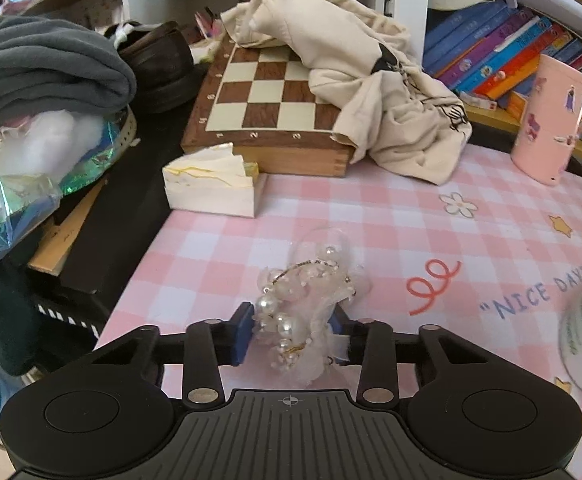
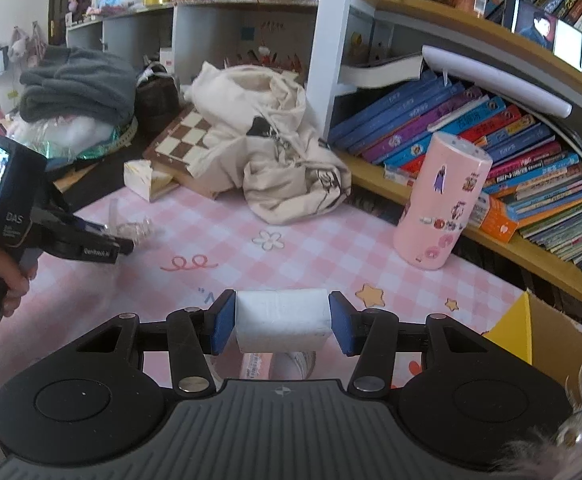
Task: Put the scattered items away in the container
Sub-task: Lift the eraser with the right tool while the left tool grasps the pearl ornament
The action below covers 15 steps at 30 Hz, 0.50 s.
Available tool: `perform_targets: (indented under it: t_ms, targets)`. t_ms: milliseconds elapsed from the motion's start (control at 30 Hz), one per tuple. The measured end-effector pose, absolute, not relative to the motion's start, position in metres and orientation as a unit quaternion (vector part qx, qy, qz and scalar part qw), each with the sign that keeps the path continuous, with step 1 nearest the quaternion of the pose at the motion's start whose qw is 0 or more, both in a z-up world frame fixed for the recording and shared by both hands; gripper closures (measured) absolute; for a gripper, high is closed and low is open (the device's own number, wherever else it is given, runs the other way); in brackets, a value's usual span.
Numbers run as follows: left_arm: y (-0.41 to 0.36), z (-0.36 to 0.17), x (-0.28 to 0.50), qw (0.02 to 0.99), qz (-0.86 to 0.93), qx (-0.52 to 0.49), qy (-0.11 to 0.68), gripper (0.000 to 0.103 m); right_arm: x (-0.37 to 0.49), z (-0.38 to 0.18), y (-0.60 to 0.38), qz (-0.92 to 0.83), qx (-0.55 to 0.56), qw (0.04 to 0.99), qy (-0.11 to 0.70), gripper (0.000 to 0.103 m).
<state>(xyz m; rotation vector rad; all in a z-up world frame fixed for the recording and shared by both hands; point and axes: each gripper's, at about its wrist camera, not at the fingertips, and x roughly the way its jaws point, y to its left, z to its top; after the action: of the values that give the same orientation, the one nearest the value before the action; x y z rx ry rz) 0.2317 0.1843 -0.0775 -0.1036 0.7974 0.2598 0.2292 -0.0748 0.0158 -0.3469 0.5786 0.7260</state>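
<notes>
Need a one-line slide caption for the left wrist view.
Left gripper shut on a pearl hair accessory above the pink checked mat, chessboard behind.

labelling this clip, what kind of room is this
Probably a bedroom or study at home: a desk under a pink checked mat printed "NICE DAY", packed shelves of colourful books, and personal clutter such as a chessboard, a cream cloth bag and folded grey clothing.

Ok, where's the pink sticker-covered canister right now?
The pink canister stands upright at the right of the pink checked mat, against the low bookshelf, right of the cream cloth bag.
</notes>
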Motion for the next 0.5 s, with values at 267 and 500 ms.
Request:
perform_targets:
  t_ms: [267, 500]
  targets:
    - [0.176, -0.041, 0.195, 0.929, 0.107, -0.097, 0.341, 0.068, 0.21, 0.031, -0.078, 0.366, -0.166, 0.879, 0.257, 0.056]
    - [0.162, -0.015, 0.159, 0.937, 0.086, -0.121, 0.317, 0.068, 0.188, 0.034, -0.083, 0.376, -0.163, 0.875, 0.258, 0.056]
